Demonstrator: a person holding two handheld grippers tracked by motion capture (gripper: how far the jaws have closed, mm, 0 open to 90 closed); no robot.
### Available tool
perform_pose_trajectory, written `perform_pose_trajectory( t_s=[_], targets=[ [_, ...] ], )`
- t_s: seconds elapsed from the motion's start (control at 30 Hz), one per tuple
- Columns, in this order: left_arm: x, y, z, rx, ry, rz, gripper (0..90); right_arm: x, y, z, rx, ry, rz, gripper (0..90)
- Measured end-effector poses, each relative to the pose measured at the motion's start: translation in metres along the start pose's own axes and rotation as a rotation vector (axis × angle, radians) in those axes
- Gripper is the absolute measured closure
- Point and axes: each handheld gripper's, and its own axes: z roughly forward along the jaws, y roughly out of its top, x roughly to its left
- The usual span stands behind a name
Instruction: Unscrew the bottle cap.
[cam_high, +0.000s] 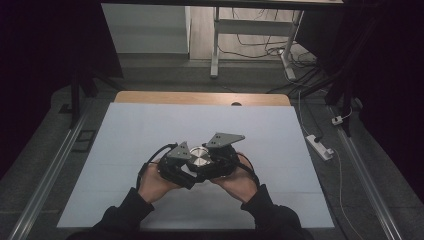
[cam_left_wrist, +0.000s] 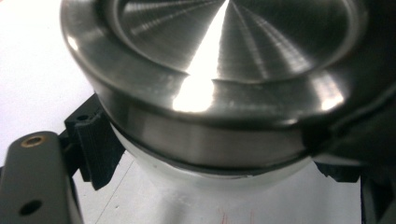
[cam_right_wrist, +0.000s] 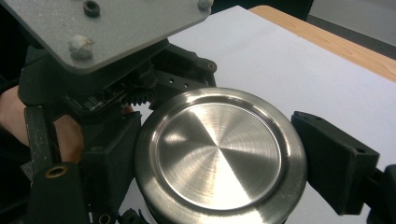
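Steel-lidded jar (cam_right_wrist: 219, 154) between both grippers' fingers (cam_right_wrist: 334, 161)

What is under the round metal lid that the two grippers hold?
Under the metal lid a pale, whitish container body shows, gripped by the left gripper; the right gripper clamps the lid's rim. The lid covers the contents.

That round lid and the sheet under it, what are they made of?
The lid looks like brushed metal, probably steel: fine circular machining lines and bright streaks of glare fan out from its centre. The sheet looks like matte white paper or thin plastic, flat and without shine; which of the two I cannot tell.
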Motion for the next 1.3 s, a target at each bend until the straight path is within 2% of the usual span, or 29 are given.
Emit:
perform_pose_trajectory(
  t_s=[0.13,0.2,0.3,0.53,0.57,0.63,0.7,0.73,0.8,0.9,0.97,1.0,1.03,1.13,1.27,1.3],
  targets=[
    [0.000,0.000,-0.001,-0.007,-0.018,0.001,15.9,-0.001,0.000,-0.001,0.000,0.017,-0.007,18.9],
    [0.000,0.001,-0.003,-0.002,-0.037,0.026,16.0,-0.003,0.002,-0.003,0.005,0.052,-0.026,18.9],
    [0.000,0.002,-0.006,-0.004,-0.086,0.055,15.9,-0.009,0.003,-0.006,0.007,0.142,-0.064,18.9],
    [-0.003,0.003,-0.005,-0.003,-0.170,0.105,15.9,-0.029,0.000,-0.008,-0.006,0.405,-0.164,18.9],
    [-0.003,0.003,-0.005,0.000,-0.175,0.107,16.0,-0.031,0.000,-0.008,-0.008,0.436,-0.173,18.7],
    [-0.004,0.003,-0.004,0.000,-0.168,0.112,15.9,-0.033,-0.002,-0.007,-0.009,0.457,-0.153,17.3],
    [-0.004,0.003,-0.006,-0.002,-0.156,0.109,15.9,-0.031,-0.001,-0.006,0.006,0.419,-0.123,2.4],
    [-0.003,0.003,-0.006,-0.005,-0.147,0.101,15.9,-0.029,0.000,-0.007,-0.004,0.400,-0.106,1.6],
    [-0.002,0.004,-0.008,-0.011,-0.123,0.083,15.9,-0.027,0.003,-0.011,-0.016,0.330,-0.073,1.3],
    [0.000,0.003,-0.010,-0.008,-0.077,0.050,15.9,-0.021,0.007,-0.015,-0.016,0.210,-0.061,1.1],
    [0.000,0.003,-0.009,-0.019,-0.042,0.012,15.9,-0.016,0.008,-0.016,-0.016,0.151,-0.047,1.6],
    [0.000,0.003,-0.009,-0.008,-0.025,0.015,15.9,-0.014,0.008,-0.017,-0.018,0.127,-0.046,3.0],
    [0.000,0.002,-0.009,-0.012,-0.015,-0.001,15.9,-0.011,0.008,-0.017,-0.018,0.103,-0.038,4.3],
    [-0.001,0.003,-0.008,-0.003,0.008,-0.011,15.9,-0.005,0.009,-0.014,-0.024,0.063,-0.009,6.7],
    [-0.003,0.004,-0.007,-0.009,0.027,-0.034,15.9,0.001,0.007,-0.009,-0.004,0.024,-0.002,7.9],
    [-0.003,0.004,-0.008,0.003,0.026,-0.018,15.9,0.003,0.007,-0.008,-0.001,0.010,-0.004,9.3]
  ],
)
